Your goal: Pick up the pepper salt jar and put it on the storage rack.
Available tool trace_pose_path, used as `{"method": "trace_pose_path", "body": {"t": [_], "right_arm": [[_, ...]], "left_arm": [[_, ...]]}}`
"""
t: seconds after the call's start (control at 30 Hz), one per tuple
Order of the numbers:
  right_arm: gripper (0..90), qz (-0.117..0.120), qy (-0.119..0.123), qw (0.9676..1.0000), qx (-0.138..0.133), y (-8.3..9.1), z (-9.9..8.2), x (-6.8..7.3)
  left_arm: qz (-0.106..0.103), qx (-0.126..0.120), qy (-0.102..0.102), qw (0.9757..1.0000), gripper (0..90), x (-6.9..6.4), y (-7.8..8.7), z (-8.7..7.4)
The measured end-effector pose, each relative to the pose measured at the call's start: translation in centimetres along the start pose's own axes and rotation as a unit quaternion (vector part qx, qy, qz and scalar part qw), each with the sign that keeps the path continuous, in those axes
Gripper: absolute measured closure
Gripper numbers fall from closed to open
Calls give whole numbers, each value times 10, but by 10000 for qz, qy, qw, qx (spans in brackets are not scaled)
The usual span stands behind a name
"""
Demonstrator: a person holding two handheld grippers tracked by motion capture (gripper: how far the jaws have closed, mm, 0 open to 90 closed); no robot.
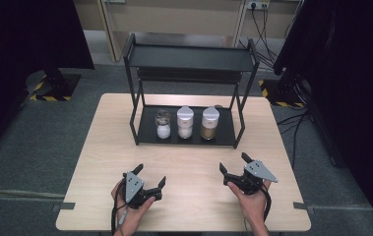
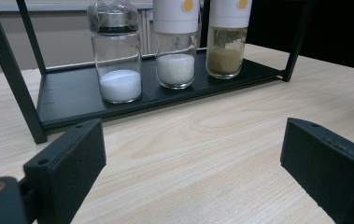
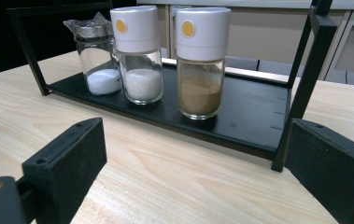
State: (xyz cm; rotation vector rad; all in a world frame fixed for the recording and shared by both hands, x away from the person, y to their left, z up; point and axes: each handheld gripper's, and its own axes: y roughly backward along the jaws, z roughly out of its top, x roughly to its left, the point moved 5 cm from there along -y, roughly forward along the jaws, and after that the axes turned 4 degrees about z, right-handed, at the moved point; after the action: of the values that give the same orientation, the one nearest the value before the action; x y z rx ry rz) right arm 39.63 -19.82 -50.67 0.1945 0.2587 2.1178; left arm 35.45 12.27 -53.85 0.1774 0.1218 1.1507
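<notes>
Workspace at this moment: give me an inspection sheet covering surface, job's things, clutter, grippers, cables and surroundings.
Surface: light wooden table, bare in front of the rack.
Job's things: black two-tier rack at the table's far side; on its bottom shelf stand three upright jars in a row: a clear-topped jar with white powder, a middle white-capped jar with white grains, and a white-capped jar with brown powder.
Clutter: nothing seen.
Grippers: left hand-held gripper and right hand-held gripper both open, empty, near the table's front, short of the rack.
Cables: one trails from each gripper; more lie on the floor at far right.
Surroundings: grey floor, dark panels both sides, wall sockets behind.
</notes>
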Motion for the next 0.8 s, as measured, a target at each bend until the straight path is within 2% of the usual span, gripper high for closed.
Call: {"method": "trace_pose_path", "body": {"t": [0.8], "right_arm": [[55, -84, 22, 10000, 20, 20, -10, -6]], "left_arm": [[10, -7, 18, 10000, 61, 0, 0, 0]]}}
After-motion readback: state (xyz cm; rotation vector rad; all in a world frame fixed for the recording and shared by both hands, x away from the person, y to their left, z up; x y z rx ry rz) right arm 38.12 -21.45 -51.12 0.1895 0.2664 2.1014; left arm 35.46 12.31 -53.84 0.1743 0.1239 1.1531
